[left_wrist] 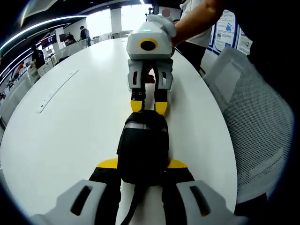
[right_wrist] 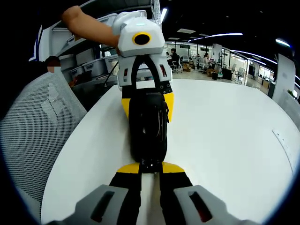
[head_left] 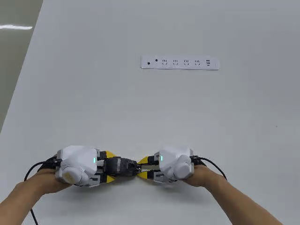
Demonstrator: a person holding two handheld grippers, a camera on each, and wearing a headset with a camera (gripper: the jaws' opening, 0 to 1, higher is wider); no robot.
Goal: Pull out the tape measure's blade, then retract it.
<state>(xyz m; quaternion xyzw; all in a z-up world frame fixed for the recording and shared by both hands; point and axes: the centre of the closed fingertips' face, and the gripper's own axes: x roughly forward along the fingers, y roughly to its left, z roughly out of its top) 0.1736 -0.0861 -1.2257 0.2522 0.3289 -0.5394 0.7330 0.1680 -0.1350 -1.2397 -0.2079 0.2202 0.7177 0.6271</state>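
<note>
Head view: left hand-held gripper (head_left: 111,167), right hand-held gripper (head_left: 142,168) on tape measure (head_left: 121,166)

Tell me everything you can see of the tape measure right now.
The tape measure is a compact black case, plastic-looking, with a dark strap. It sits near the front edge of the white table. The left gripper clamps its sides with yellow-tipped jaws; the right gripper pinches its front end, where hardly any blade shows.
</note>
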